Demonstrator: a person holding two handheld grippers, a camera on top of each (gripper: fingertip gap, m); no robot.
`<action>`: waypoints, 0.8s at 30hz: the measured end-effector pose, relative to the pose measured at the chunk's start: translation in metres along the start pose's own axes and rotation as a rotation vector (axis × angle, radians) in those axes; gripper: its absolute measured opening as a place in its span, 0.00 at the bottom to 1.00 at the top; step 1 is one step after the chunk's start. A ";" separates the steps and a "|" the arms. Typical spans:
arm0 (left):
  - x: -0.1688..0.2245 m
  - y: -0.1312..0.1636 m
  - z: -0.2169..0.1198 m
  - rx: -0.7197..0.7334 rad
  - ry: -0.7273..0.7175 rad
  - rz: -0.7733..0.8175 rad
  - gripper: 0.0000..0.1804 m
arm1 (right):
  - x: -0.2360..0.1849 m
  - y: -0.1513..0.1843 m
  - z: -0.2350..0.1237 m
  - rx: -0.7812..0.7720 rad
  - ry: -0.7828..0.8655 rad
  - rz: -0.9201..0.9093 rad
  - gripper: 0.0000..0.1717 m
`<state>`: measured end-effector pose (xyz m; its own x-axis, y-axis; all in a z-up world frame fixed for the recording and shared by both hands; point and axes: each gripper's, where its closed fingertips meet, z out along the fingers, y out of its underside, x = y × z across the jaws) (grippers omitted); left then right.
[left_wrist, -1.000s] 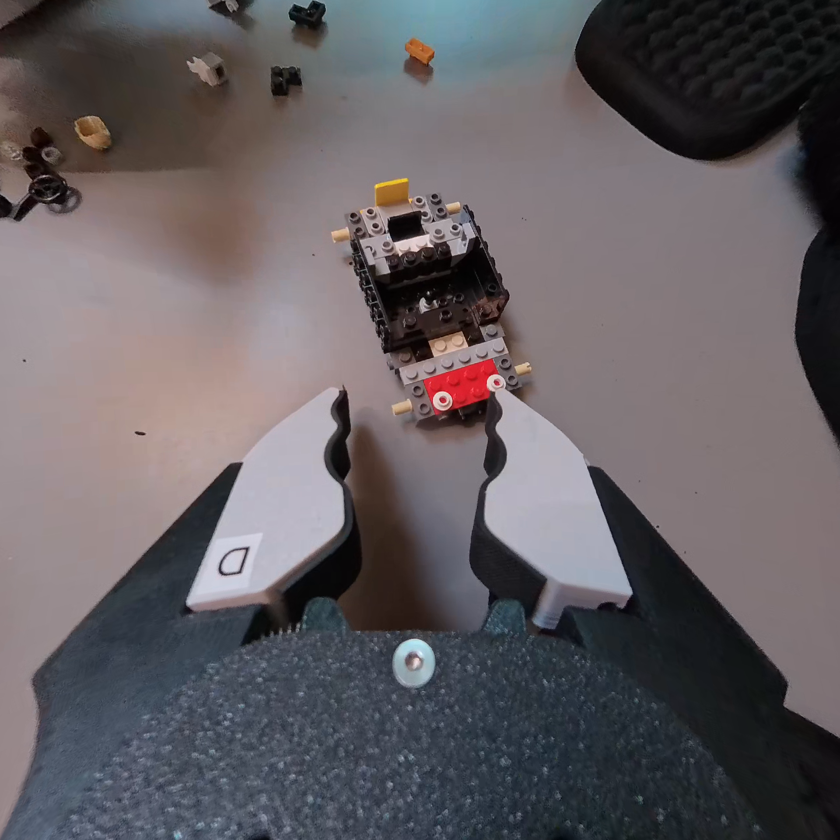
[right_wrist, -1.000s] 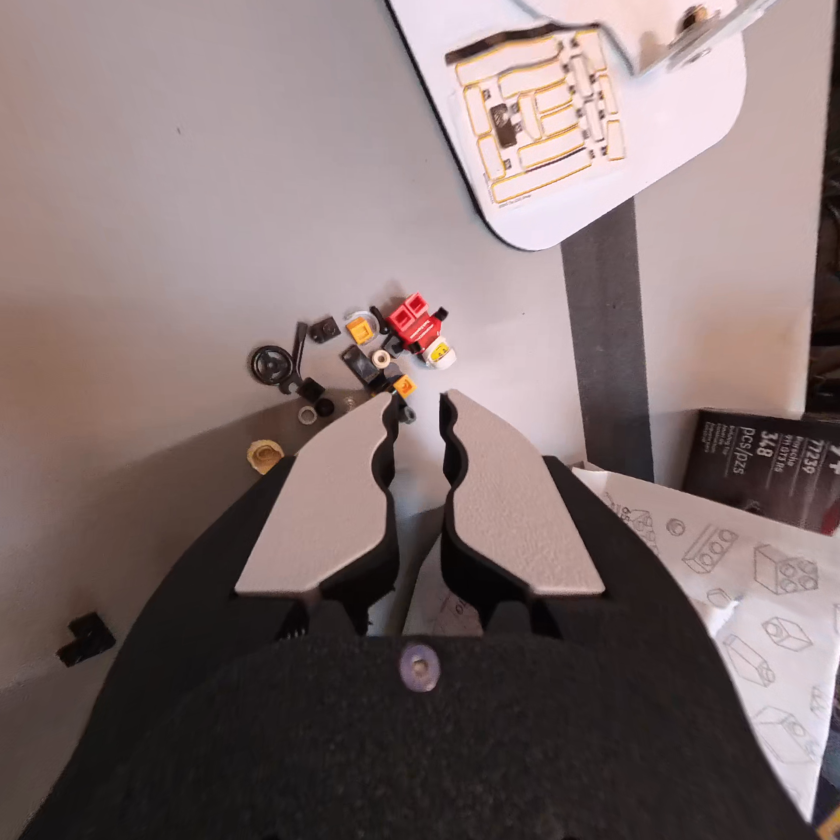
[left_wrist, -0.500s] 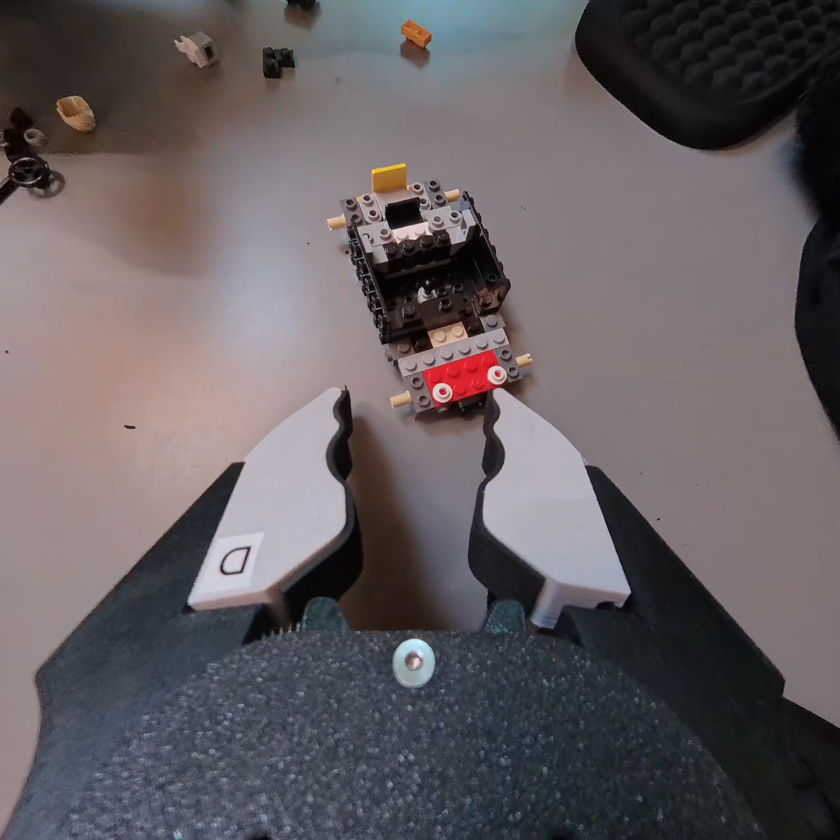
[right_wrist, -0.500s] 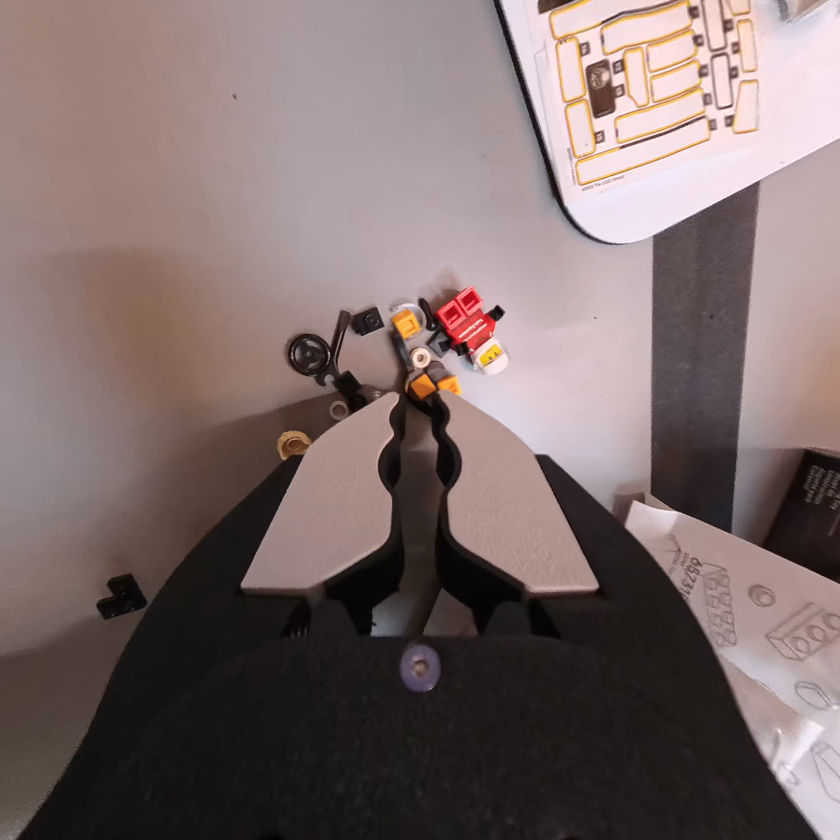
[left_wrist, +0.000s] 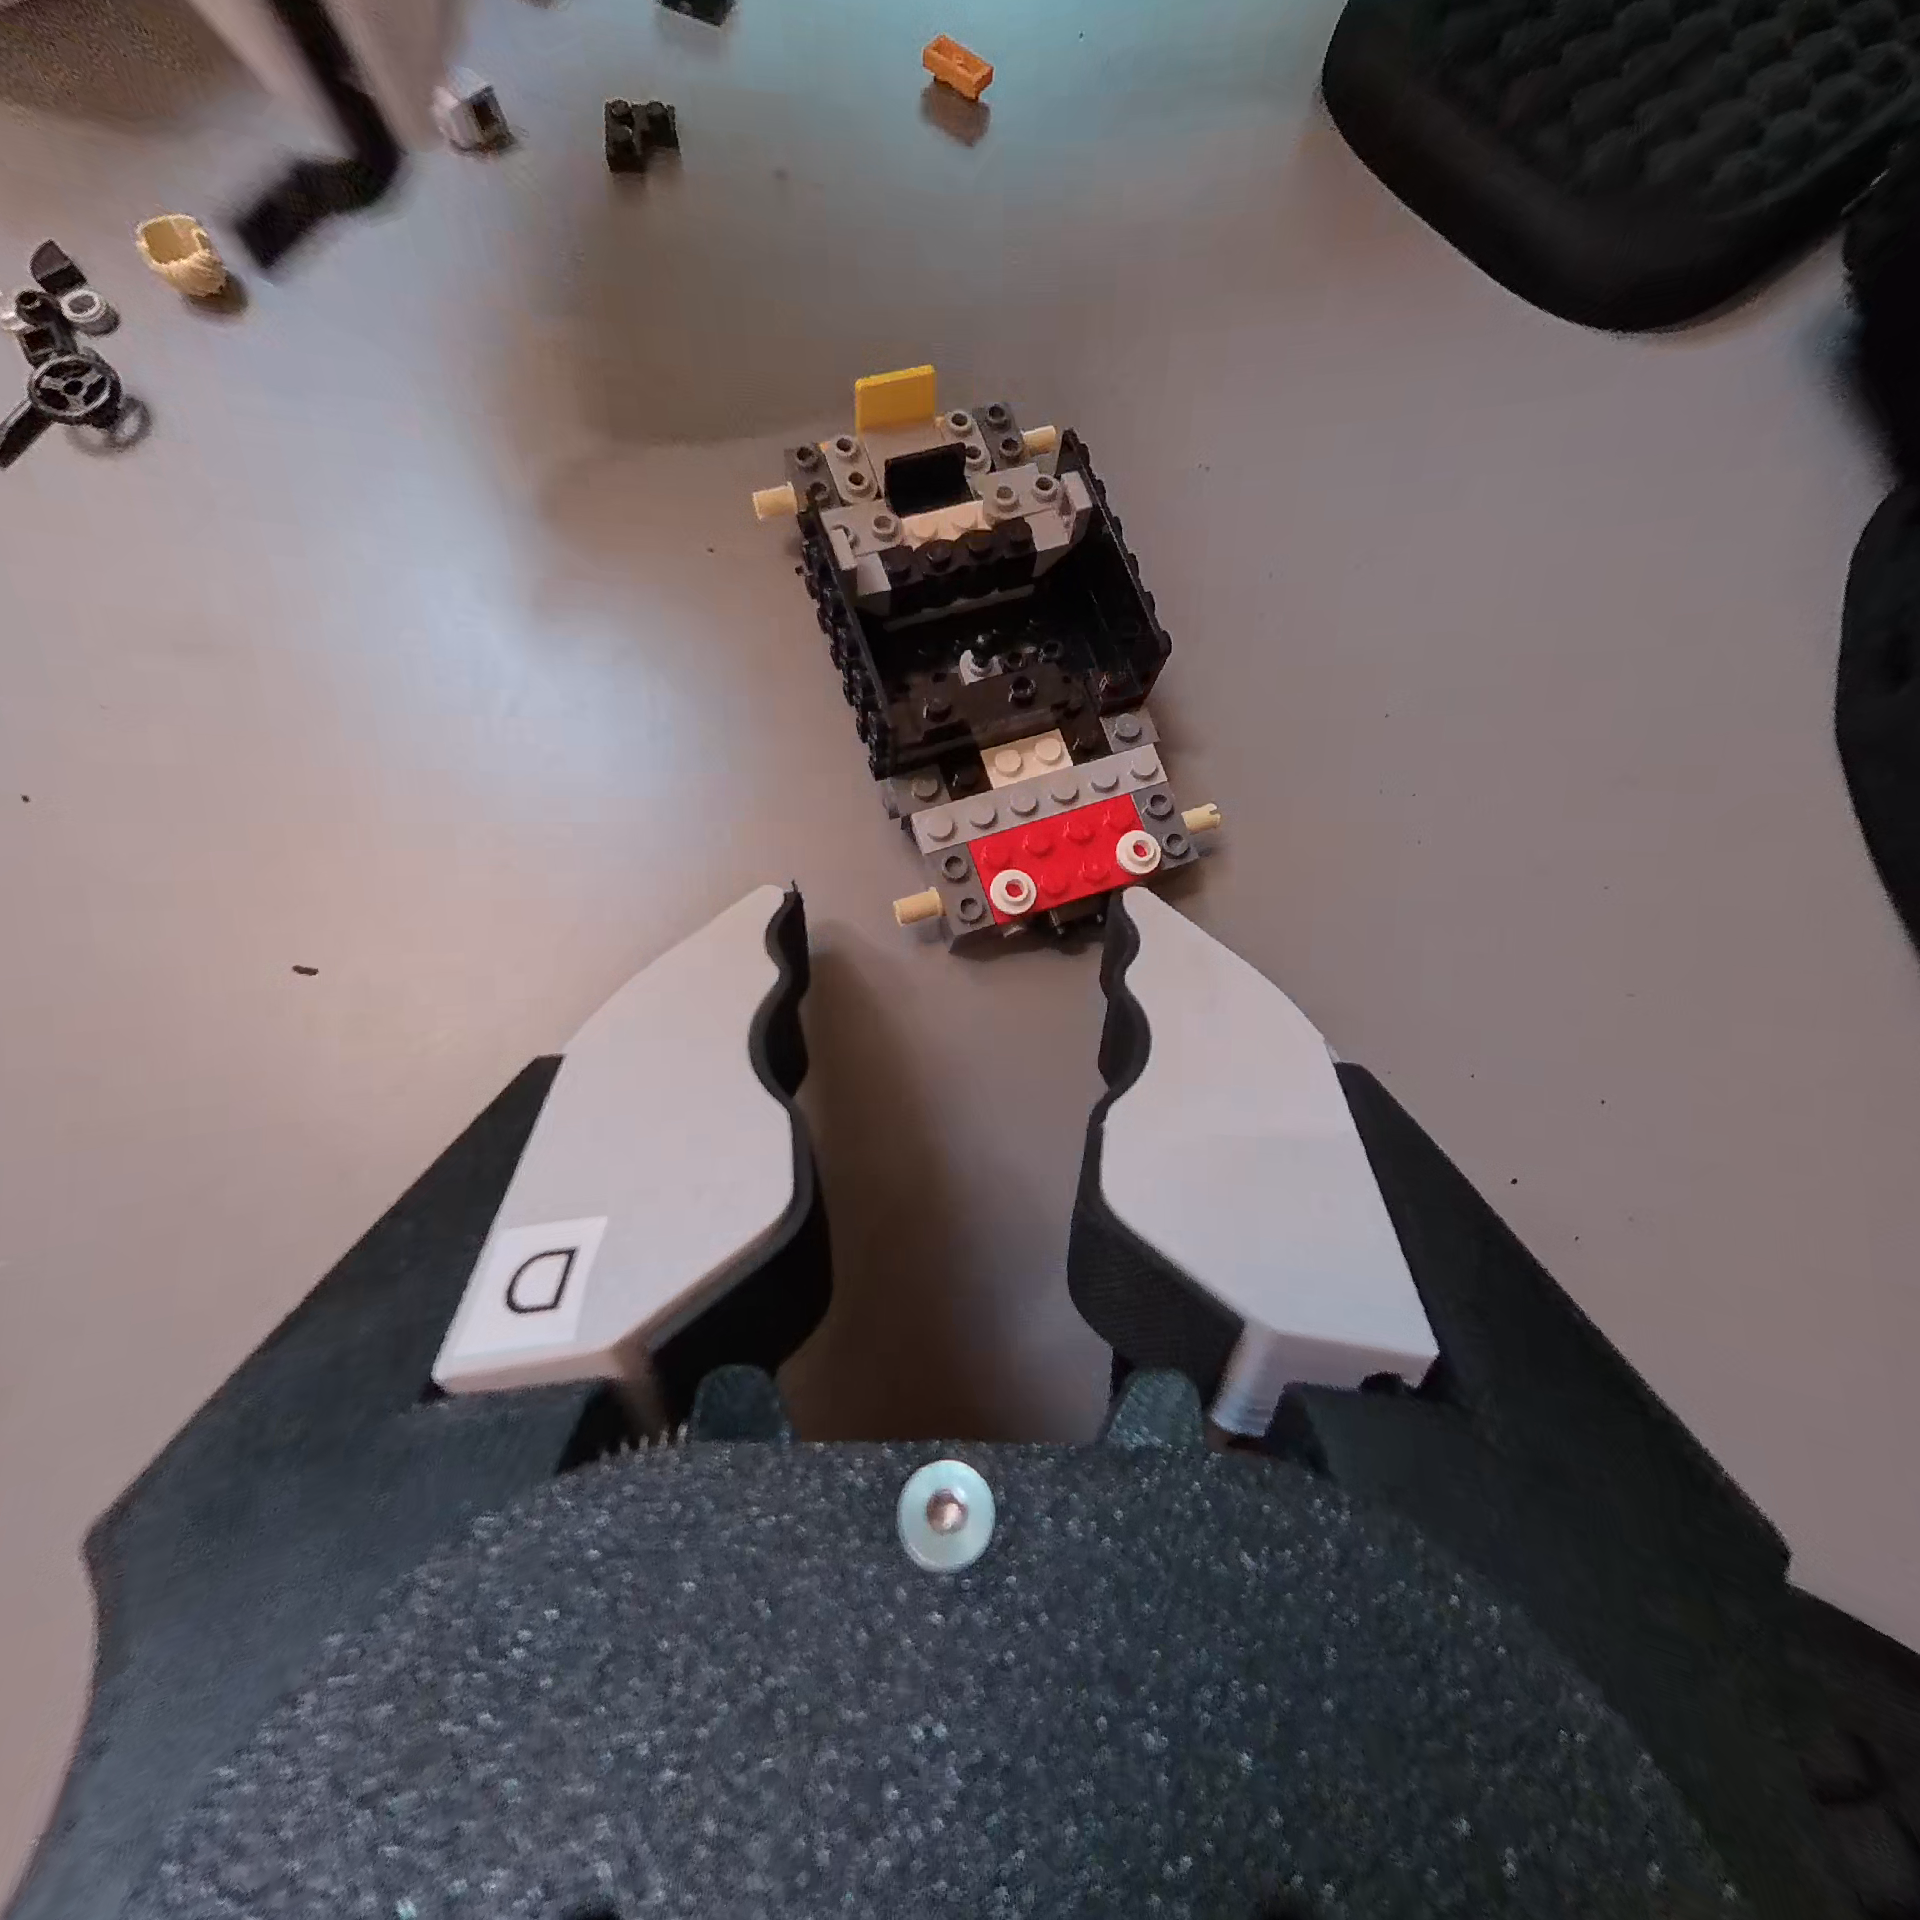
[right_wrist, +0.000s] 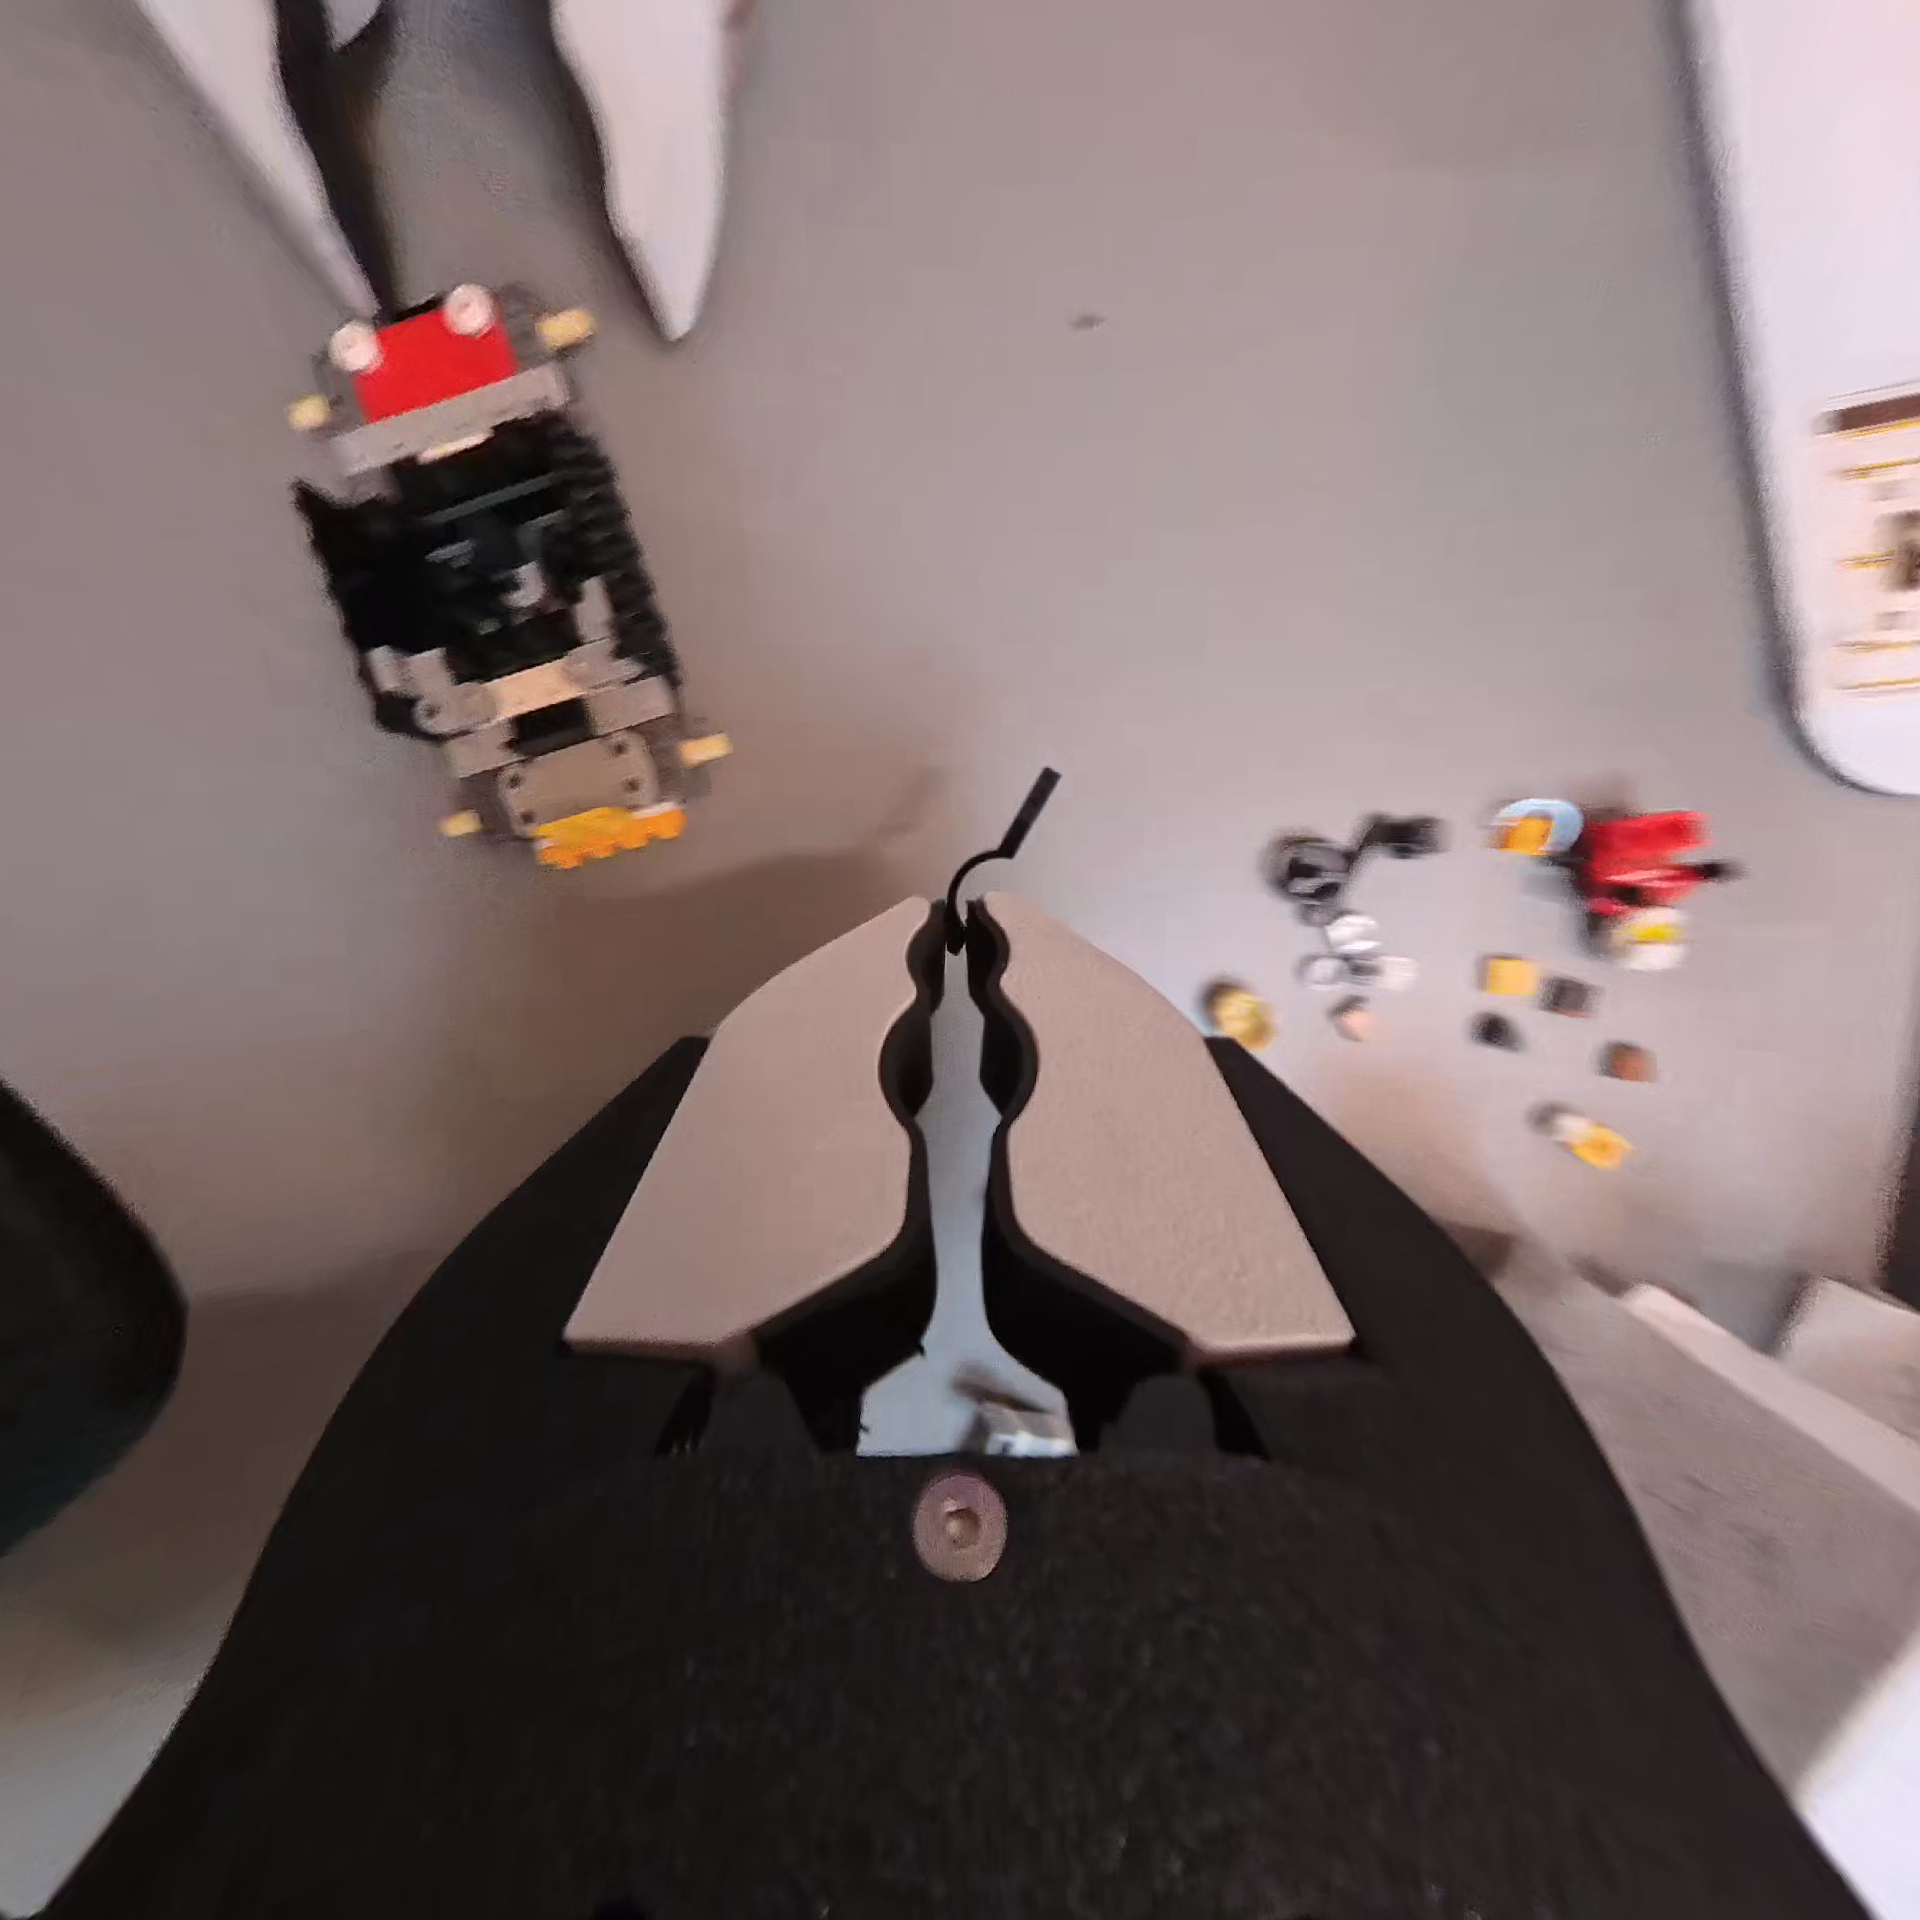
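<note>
Tool (right_wrist: 958, 914) pinches black clip (right_wrist: 1003, 842) near brick car (right_wrist: 499, 582).

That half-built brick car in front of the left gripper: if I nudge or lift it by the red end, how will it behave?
The brick car has bare axle pegs and no wheels, so it would probably slide on the grey table, not roll. It looks rigid and light. The loose-looking yellow tile might pop off. The left gripper is open.

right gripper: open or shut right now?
Shut. The right gripper has its fingertips pinched together on a thin black hooked piece, which sticks up past the tips, off the grey table.
</note>
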<state>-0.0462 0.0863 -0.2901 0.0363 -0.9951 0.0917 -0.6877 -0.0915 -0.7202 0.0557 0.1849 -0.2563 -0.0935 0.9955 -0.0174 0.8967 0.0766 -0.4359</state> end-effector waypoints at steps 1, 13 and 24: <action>0.000 0.000 0.000 0.000 0.000 0.001 0.30 | -0.011 0.005 0.008 -0.026 -0.018 -0.005 0.02; -0.001 0.000 0.000 0.003 -0.008 -0.005 0.29 | -0.034 0.012 -0.028 0.106 0.128 0.076 0.12; -0.009 -0.012 -0.020 0.101 -0.036 -0.018 0.29 | -0.037 0.029 0.032 0.103 0.216 0.166 0.05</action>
<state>-0.0528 0.0967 -0.2685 0.0756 -0.9938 0.0814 -0.6101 -0.1107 -0.7846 0.0713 0.1482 -0.2973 0.1551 0.9837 0.0911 0.8424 -0.0835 -0.5323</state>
